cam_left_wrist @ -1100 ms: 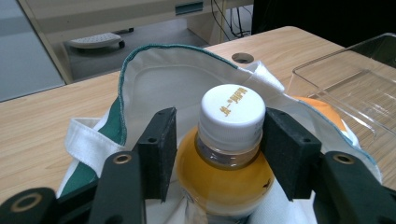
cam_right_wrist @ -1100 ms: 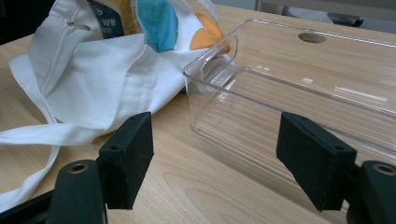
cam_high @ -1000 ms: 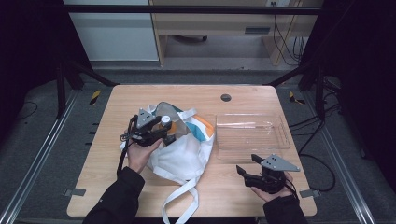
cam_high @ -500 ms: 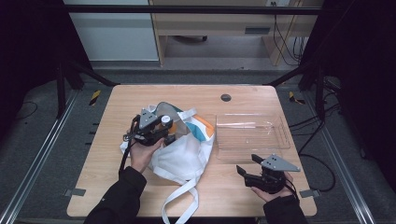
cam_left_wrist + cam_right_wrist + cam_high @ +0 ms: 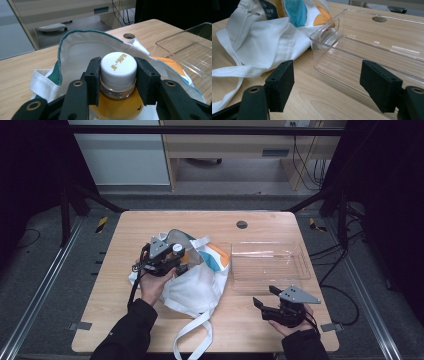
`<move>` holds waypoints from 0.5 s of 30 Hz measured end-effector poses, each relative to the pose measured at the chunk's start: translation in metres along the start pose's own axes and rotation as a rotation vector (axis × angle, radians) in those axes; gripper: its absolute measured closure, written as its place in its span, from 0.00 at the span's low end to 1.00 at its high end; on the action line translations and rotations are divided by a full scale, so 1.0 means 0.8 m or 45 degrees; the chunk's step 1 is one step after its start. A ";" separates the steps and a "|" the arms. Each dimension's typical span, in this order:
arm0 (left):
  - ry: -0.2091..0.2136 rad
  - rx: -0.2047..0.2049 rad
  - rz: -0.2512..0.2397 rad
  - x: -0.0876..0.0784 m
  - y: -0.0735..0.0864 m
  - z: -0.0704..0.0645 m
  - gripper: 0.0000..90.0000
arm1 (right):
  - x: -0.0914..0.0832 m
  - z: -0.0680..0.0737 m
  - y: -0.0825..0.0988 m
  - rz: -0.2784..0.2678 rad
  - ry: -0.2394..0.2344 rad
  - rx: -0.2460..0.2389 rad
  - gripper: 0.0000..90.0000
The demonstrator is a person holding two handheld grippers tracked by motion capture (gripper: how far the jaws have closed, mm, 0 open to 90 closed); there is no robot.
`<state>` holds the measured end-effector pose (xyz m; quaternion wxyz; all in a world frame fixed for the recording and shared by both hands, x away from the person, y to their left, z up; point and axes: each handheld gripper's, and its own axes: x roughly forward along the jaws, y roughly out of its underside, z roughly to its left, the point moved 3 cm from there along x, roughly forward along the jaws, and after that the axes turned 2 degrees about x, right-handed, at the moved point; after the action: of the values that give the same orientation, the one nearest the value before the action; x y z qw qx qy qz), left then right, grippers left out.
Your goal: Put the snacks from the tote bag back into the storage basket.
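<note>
White-capped bottle of amber liquid [image 5: 118, 82] sits in the white cloth bag's [image 5: 197, 282] mouth on the wooden desk [image 5: 120, 232], the left claw [image 5: 118, 75] just closed onto its cap. Right claw [image 5: 329, 80] gapes empty beside the clear plastic tray [image 5: 387, 45].

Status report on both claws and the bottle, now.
Left claw just closed on the bottle at its white cap, inside the cloth bag. Right claw open, idle beside the clear tray. Nothing in the way.
</note>
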<state>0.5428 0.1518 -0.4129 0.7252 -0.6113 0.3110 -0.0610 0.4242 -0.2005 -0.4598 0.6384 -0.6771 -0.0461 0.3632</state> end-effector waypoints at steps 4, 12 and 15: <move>-0.005 0.005 0.003 -0.001 0.000 0.000 0.65 | 0.001 0.000 0.000 -0.001 -0.002 -0.004 0.31; -0.007 0.016 -0.025 -0.010 -0.010 0.002 0.65 | 0.001 0.000 0.000 -0.002 -0.004 -0.005 0.31; -0.012 0.023 -0.036 -0.016 -0.015 0.002 0.65 | 0.001 0.000 0.000 -0.002 -0.003 -0.006 0.31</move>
<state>0.5373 0.1561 -0.3967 0.7312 -0.6093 0.2985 -0.0712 0.4243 -0.2002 -0.4603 0.6369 -0.6782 -0.0483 0.3634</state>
